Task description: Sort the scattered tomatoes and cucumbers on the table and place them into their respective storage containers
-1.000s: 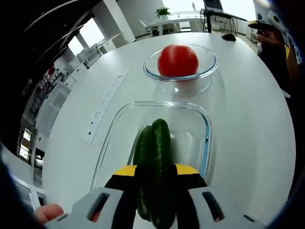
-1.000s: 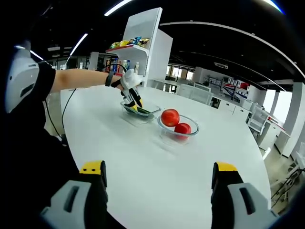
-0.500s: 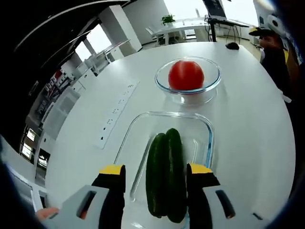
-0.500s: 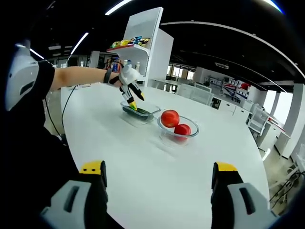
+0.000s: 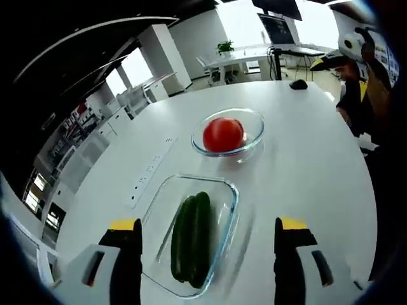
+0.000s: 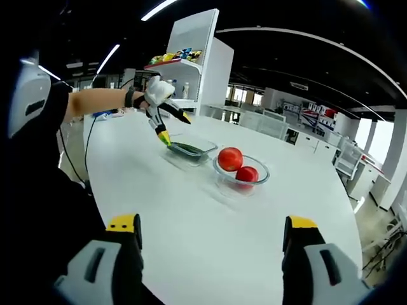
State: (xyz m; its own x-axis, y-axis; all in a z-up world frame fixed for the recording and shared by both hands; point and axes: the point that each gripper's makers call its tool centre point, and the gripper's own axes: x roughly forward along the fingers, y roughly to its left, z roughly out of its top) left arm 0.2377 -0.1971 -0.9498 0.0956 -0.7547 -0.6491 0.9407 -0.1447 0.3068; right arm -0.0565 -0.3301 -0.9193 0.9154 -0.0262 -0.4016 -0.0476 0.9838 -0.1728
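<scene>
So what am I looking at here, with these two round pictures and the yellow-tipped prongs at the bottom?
No robot: a person holds a two-pronged claw in each hand, with a fisheye camera on each. The left claw is open above a rectangular glass dish holding two cucumbers. Beyond sits a round bowl with tomatoes. The right claw is open and empty over the white table; from there you see the left claw at the end of the person's arm. Nothing is held.

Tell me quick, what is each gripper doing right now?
Left gripper: open, empty, above the rectangular glass dish of green cucumbers.
Right gripper: open, empty.
</scene>
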